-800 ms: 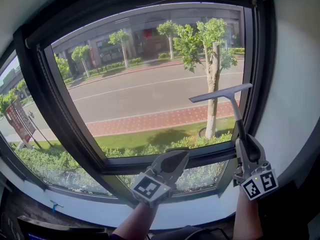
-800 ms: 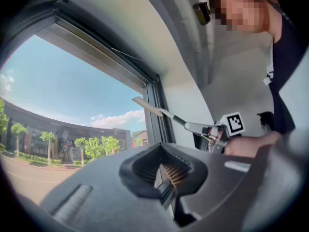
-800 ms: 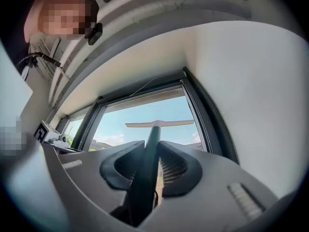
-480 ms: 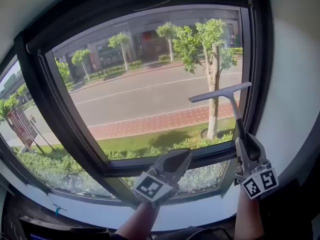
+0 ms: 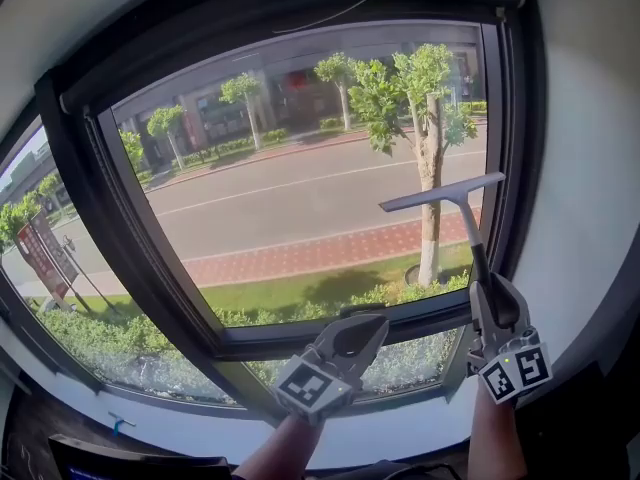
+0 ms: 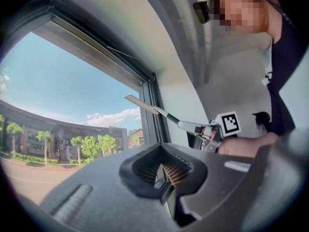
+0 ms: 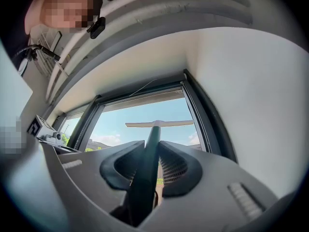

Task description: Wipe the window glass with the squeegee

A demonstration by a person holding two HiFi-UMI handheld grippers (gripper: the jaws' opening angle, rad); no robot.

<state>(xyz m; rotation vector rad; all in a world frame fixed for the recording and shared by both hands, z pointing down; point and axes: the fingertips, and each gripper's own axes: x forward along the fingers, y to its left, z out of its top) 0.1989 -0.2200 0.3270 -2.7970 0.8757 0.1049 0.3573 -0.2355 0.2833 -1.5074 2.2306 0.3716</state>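
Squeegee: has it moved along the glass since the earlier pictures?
No. The squeegee still has its blade tip over the right window frame, no higher or lower.

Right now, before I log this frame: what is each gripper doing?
Left gripper: shut, nothing between its jaws.
Right gripper: shut on the squeegee handle.

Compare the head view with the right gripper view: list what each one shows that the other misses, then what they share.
Head view only: the road and red brick path outside, plus the lower pane. Right gripper view only: the ceiling overhead and a close look at the right tool, jaws clamped on the squeegee handle. Both: the squeegee held up before the glass, near the dark window frame at its right side.
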